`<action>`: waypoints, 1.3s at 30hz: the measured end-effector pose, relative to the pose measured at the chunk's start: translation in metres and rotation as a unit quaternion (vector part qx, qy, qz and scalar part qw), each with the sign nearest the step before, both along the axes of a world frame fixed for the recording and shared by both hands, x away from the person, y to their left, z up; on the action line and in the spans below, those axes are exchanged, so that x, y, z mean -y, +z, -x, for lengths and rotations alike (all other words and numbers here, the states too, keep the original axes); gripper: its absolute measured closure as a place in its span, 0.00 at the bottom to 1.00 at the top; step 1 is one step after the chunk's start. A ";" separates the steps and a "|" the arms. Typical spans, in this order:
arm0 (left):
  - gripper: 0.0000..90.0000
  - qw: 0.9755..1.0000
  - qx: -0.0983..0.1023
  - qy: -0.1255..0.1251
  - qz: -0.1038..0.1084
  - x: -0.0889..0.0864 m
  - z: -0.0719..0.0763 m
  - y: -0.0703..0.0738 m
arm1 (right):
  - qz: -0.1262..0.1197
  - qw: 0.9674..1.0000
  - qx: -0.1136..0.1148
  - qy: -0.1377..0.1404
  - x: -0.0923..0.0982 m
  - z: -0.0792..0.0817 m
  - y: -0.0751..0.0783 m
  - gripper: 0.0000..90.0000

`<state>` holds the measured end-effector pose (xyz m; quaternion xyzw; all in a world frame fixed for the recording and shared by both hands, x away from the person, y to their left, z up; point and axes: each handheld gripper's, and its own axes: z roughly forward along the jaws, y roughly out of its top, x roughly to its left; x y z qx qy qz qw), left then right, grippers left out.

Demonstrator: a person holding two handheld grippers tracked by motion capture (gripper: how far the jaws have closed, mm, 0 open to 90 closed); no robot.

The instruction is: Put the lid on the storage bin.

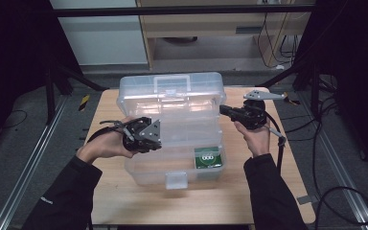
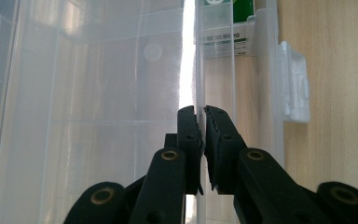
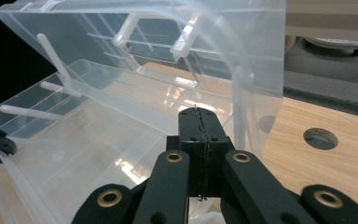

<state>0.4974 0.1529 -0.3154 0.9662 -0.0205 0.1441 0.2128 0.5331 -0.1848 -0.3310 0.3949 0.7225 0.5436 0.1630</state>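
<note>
Already open, the clear toolbox (image 1: 172, 129): left tongs (image 2: 200, 112) clamp its tray wall, right tongs (image 3: 200, 114) clenched empty beside its lid; closing seemingly remains.

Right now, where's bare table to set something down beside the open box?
Free: the front strip of table between the box and the near edge, and narrow bands left and right of the box. Crowded: mid-table, where the box, its raised lid and both claws, left and right, sit.
</note>
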 end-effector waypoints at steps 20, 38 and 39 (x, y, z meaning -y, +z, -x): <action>0.71 0.998 -0.017 0.010 0.056 0.007 0.001 -0.008 | -0.006 1.000 -0.009 0.013 0.003 0.006 -0.008 1.00; 0.55 0.984 -0.062 0.011 0.168 0.024 0.008 -0.024 | -0.003 1.000 -0.014 0.020 0.005 0.008 -0.008 1.00; 0.55 0.982 -0.066 0.014 0.174 0.025 0.008 -0.025 | -0.004 1.000 -0.015 0.021 0.005 0.008 -0.008 1.00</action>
